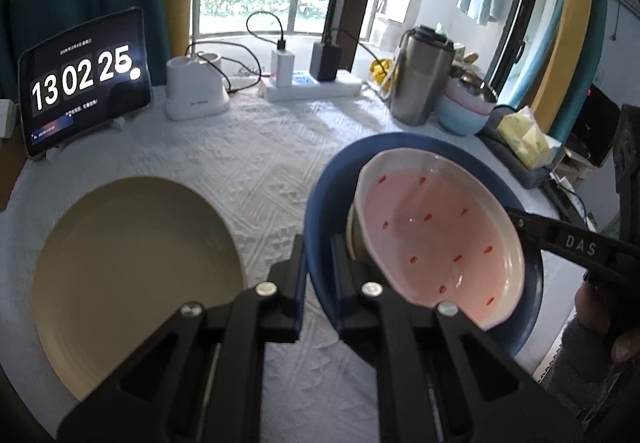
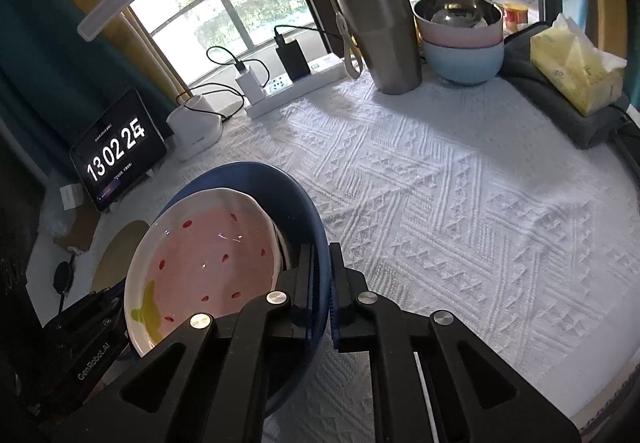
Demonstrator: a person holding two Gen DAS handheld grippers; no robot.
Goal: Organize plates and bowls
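Observation:
A dark blue bowl [image 1: 400,147] [image 2: 256,175] holds a white dish with a pink inside and red seed marks [image 1: 432,227] [image 2: 212,255]; the dish lies tilted in it. My left gripper [image 1: 319,247] is shut on the bowl's near-left rim. My right gripper [image 2: 322,249] is shut on the opposite rim, and one of its fingers [image 1: 560,239] reaches in from the right. The left gripper's body [image 2: 88,327] shows at lower left behind the dish. A large beige plate [image 1: 132,275] [image 2: 120,255] lies flat on the cloth to the left of the bowl.
A white textured cloth [image 2: 460,203] covers the table. Along the back stand a tablet clock [image 1: 84,83], a white lamp base [image 1: 196,91], a power strip with chargers [image 1: 312,87], a steel tumbler [image 2: 380,31], stacked pink and blue bowls [image 2: 460,51], and a yellow tissue pack [image 2: 576,63].

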